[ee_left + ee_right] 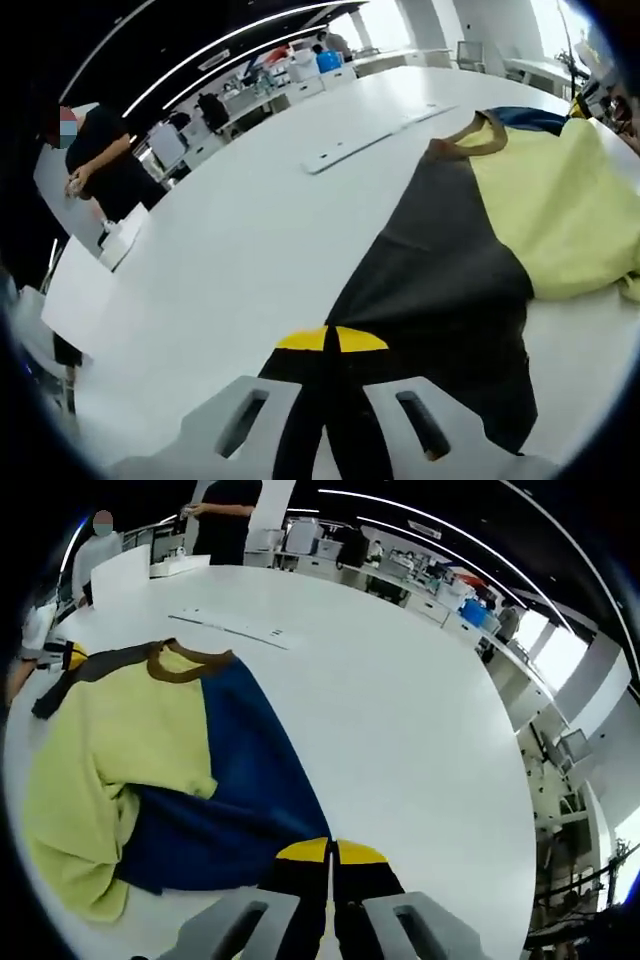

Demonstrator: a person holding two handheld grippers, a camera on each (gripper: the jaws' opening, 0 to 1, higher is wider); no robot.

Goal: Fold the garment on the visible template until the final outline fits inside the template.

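Note:
A T-shirt lies partly folded on the white table [240, 260]: pale yellow body [560, 200], brown collar [478, 140], dark grey sleeve side [440, 270] and blue sleeve side [240, 780]. My left gripper [331, 340] is at the near edge of the dark grey part, its yellow-tipped jaws shut on that fabric, which runs down between them. In the right gripper view the yellow body [120, 740] is folded over the blue part. My right gripper [331, 852] is shut on the blue fabric's near corner. The collar [185, 660] points away from it.
A flat white strip [370, 140] lies on the table beyond the collar, also seen as the white strip [235, 625]. A person in black [105, 160] stands by the table's far edge. Desks and boxes [310, 65] fill the room behind. A white board [75, 290] overhangs one edge.

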